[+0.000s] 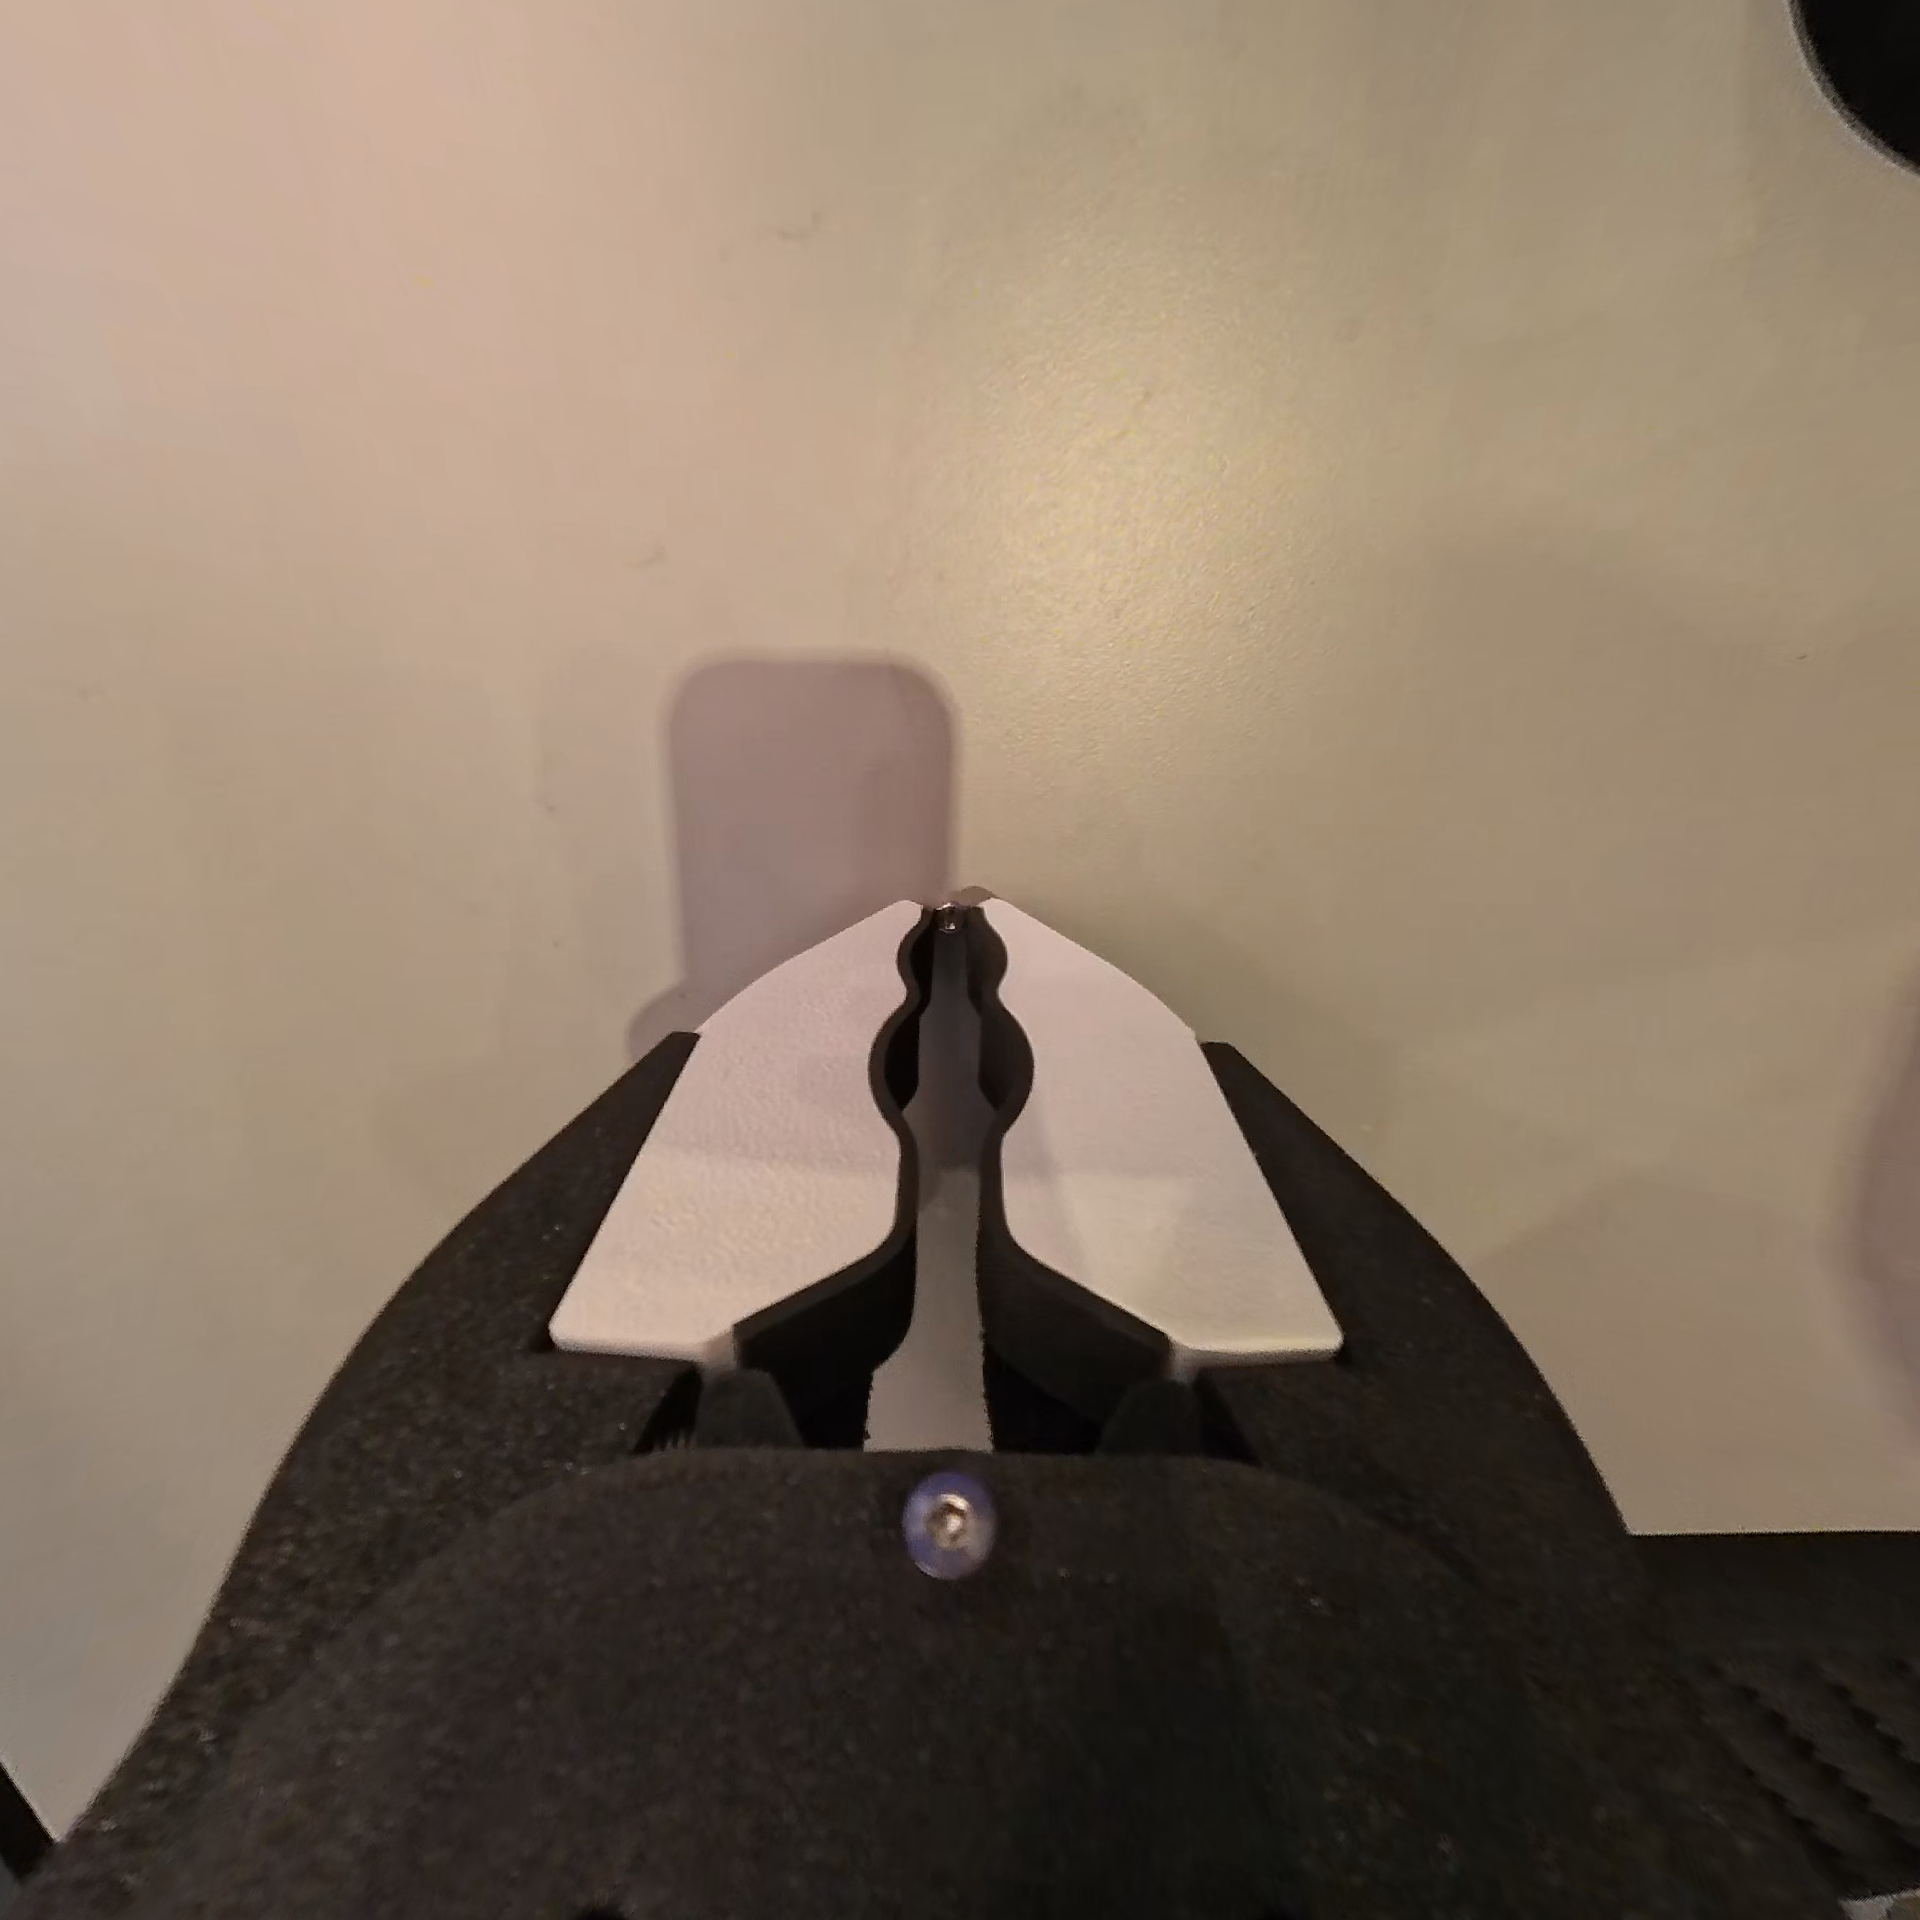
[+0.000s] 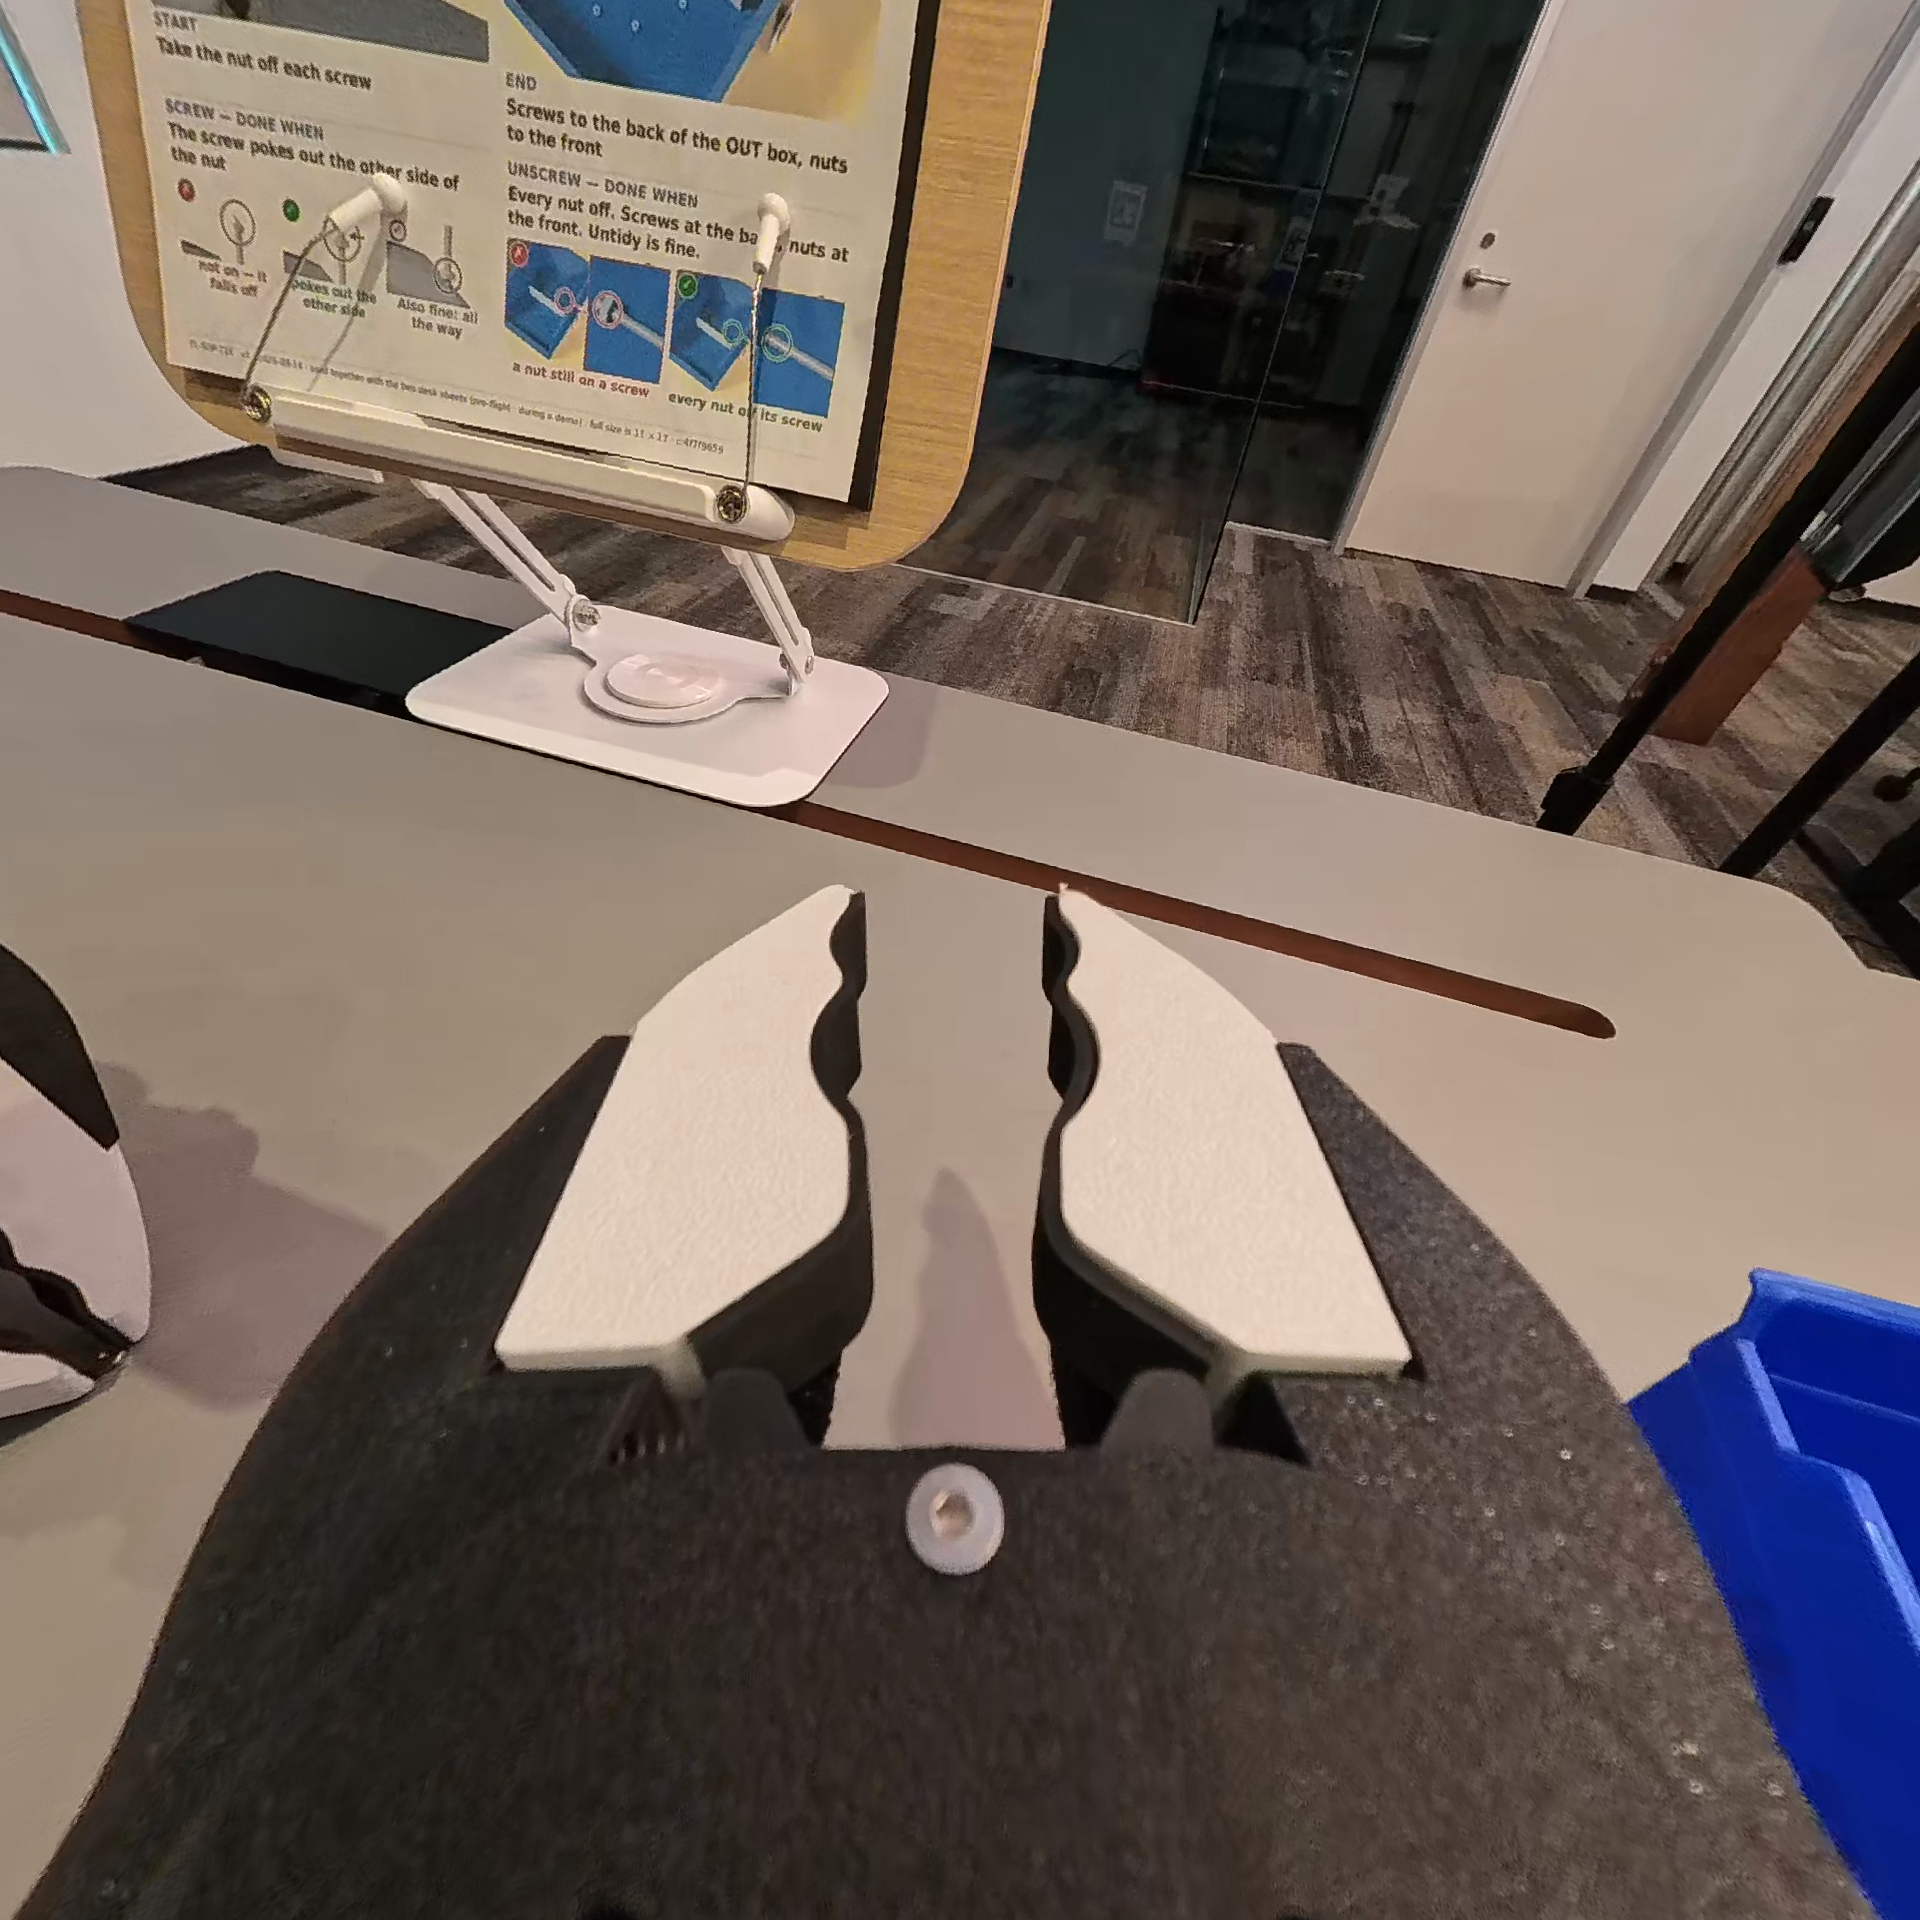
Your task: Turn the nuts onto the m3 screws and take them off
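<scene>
My left gripper (image 1: 948,914) points down at the pale table top (image 1: 935,416), its fingertips shut on a small metal screw (image 1: 951,921) seen end-on at the very tips. Whether a nut sits on it is hidden by the fingers. My right gripper (image 2: 956,904) is open and empty, held above the grey table (image 2: 416,987) with a wide gap between its white fingers (image 2: 717,1122). Part of the left gripper (image 2: 52,1195) shows at the left edge of the right wrist view.
A blue bin (image 2: 1808,1507) with a divider stands at the right, close to my right gripper. A white stand (image 2: 644,707) holding an instruction board (image 2: 520,239) is at the table's far edge. A dark round object (image 1: 1870,73) is in the left view's top right corner. About 25 centimetres separates my left fingertips from my right.
</scene>
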`<control>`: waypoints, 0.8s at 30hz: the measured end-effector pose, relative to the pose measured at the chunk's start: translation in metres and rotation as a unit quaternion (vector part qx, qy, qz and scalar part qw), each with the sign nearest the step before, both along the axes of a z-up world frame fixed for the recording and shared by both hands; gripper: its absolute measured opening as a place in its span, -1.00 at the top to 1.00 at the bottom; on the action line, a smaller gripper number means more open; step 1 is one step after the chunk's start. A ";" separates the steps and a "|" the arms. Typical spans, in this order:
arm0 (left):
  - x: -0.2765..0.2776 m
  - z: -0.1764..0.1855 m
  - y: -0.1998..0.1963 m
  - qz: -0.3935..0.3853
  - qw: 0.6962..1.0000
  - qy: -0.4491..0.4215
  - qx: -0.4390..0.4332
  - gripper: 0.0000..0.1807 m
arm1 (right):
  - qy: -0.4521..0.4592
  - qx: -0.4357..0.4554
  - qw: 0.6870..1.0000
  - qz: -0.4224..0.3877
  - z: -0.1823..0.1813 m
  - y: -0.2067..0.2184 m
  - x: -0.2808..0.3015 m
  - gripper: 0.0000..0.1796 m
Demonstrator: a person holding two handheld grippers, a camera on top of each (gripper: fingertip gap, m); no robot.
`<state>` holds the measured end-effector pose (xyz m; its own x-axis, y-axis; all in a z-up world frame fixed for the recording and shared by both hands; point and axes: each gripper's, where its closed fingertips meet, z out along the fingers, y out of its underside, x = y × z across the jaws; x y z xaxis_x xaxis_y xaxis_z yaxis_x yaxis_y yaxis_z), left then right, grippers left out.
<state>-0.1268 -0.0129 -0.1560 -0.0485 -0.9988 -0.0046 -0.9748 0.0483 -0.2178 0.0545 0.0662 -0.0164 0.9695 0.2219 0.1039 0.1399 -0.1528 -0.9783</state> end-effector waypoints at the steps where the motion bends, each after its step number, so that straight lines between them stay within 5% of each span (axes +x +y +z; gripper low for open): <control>1: 0.000 0.000 0.000 0.000 1.000 -0.001 0.001 0.92 | -0.001 0.000 1.000 0.000 0.000 0.000 0.000 0.64; 8: 0.003 0.008 0.002 0.010 1.000 -0.022 0.000 0.76 | 0.003 -0.001 1.000 0.000 -0.001 0.000 0.002 0.65; 16: -0.011 0.083 0.016 0.043 0.995 -0.092 0.025 0.71 | -0.002 -0.005 1.000 0.003 -0.004 0.001 -0.001 0.65; 24: -0.148 0.165 0.030 0.139 0.973 -0.130 0.128 0.69 | 0.002 -0.011 1.000 0.012 -0.009 0.002 -0.007 0.65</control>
<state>-0.2750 0.0168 0.0094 0.2596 -0.9378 -0.2306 -0.8715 -0.1246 -0.4744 0.0479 0.0687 -0.0253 0.9645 0.2464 0.0948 0.1395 -0.1707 -0.9754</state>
